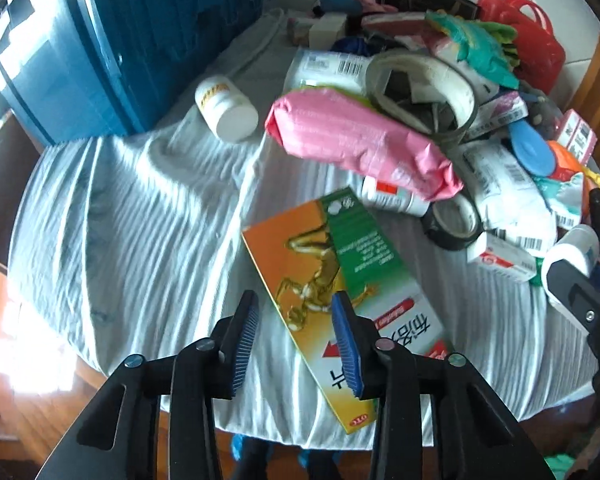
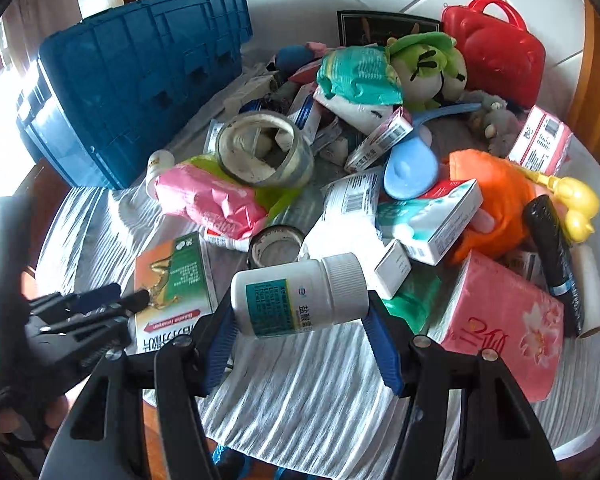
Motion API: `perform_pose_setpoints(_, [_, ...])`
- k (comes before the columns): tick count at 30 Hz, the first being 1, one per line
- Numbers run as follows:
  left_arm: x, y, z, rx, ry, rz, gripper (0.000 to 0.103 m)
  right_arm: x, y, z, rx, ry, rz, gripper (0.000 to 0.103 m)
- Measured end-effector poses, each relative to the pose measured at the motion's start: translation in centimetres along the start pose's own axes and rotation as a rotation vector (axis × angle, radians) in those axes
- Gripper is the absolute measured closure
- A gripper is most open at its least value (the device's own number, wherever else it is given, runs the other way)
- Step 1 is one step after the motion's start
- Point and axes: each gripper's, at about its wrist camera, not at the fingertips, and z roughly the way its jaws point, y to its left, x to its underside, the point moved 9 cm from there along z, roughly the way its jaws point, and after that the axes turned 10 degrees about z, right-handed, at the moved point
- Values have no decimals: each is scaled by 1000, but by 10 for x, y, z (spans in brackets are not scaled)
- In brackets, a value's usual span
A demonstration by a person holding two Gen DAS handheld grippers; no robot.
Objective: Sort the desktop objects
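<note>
right claw (image 2: 300,322): I've got it clamped on the white pill bottle (image 2: 300,294), sideways, lifted over the cloth (image 2: 300,392)
left claw (image 1: 296,340): spread wide, nothing in it, hovering over my orange-green medicine box (image 1: 340,280)
blue crate (image 2: 140,76): sits far left, beside the pile

The jaws have blue ridged pads on black arms. Between the right jaws is a white bottle (image 2: 300,294) with a green label. Just past the left jaws lies an orange and green box (image 1: 340,292) with a gold figure and a red stripe. The cloth (image 1: 140,216) under it is white with thin wavy lines. Farther ahead of the jaws are a pink packet (image 1: 356,136), a dark blue crate (image 2: 140,76), a red case (image 2: 496,48) and an orange plush toy (image 2: 496,204). Right of the right jaws sits a pink pack (image 2: 508,320) with flowers.
</note>
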Motion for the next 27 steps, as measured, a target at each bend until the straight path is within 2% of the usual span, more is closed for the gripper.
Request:
perform_pose_setpoints(3, [2, 1, 0, 29, -4, -49, 39, 8, 0, 8, -12, 25, -5, 43])
perform_pose_setpoints(6, [-6, -4, -8, 57, -16, -84, 34, 12, -3, 13, -20, 44, -9, 43])
perform_pose_setpoints(7, [-10, -7, -12, 57, -26, -90, 26, 11, -4, 14, -22, 47, -11, 43])
perform_pose_setpoints(8, [-13, -12, -14, 55, -35, -95, 22, 10, -5, 13, -22, 47, -14, 43])
perform_pose_setpoints(10, [-16, -21, -14, 44, -37, -105, 21, 8, -9, 11, -24, 41, -23, 43])
perform_pose_setpoints(13, [-11, -35, -3, -20, -10, -116, 21, 8, -17, 16, -65, 52, -60, 43])
perform_pose_setpoints(16, [0, -46, 10, -114, 5, -148, 16, 11, -22, 25, -126, 91, -131, 43])
perform_pose_setpoints(20, [6, -56, 16, -283, 1, -189, 11, 12, -26, 37, -150, 132, -255, 43])
perform_pose_setpoints(22, [4, -57, 22, -315, 15, -188, 1, 10, -27, 40, -186, 153, -265, 43])
perform_pose_setpoints(24, [2, -54, 26, -322, 13, -210, 0, 6, -25, 41, -207, 155, -279, 43])
perform_pose_setpoints(26, [5, -49, 28, -295, 18, -252, 0, 4, -22, 42, -241, 163, -284, 43])
perform_pose_setpoints(27, [8, -45, 31, -247, 20, -291, 0, 3, -20, 43, -252, 165, -287, 43])
